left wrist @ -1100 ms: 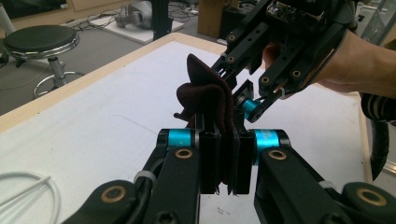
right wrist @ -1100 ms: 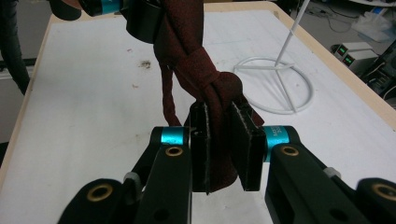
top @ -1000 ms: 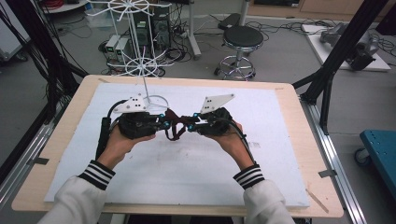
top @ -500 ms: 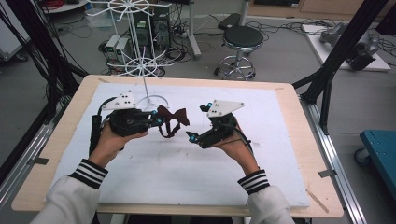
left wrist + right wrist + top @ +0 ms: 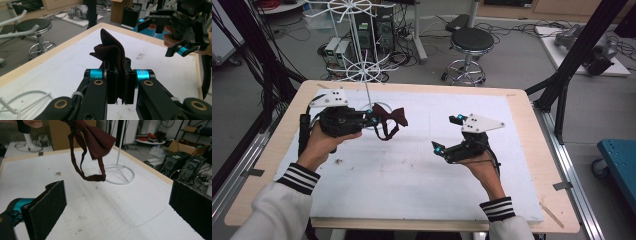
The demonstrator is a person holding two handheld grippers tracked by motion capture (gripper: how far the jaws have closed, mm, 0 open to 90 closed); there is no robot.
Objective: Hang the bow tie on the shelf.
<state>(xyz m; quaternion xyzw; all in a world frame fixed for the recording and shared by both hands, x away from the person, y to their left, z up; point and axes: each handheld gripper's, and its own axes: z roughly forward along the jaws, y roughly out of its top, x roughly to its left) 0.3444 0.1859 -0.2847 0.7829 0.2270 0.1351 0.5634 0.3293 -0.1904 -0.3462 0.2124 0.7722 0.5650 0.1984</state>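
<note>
Bow tie (image 5: 390, 115), upper centre of the high view: dark maroon cloth, matt, soft folds, thin fabric strap hanging below. Left gripper (image 5: 120, 86): matt black plastic arms, glossy teal rings, brass-look bolts. Right gripper (image 5: 447, 134): same black plastic; pads (image 5: 51, 206) rough, grainy black foam. Table top (image 5: 422, 175): white matt sheet, scuffed and speckled with dirt. Table rim (image 5: 532, 125): pale bare wood, smooth. Stand (image 5: 362, 60), upper left: white coated wire, slightly glossy. Stool (image 5: 472, 40): black padded seat, shiny chrome legs. Sleeves (image 5: 287, 210): white knit cloth, black-striped cuffs.
</note>
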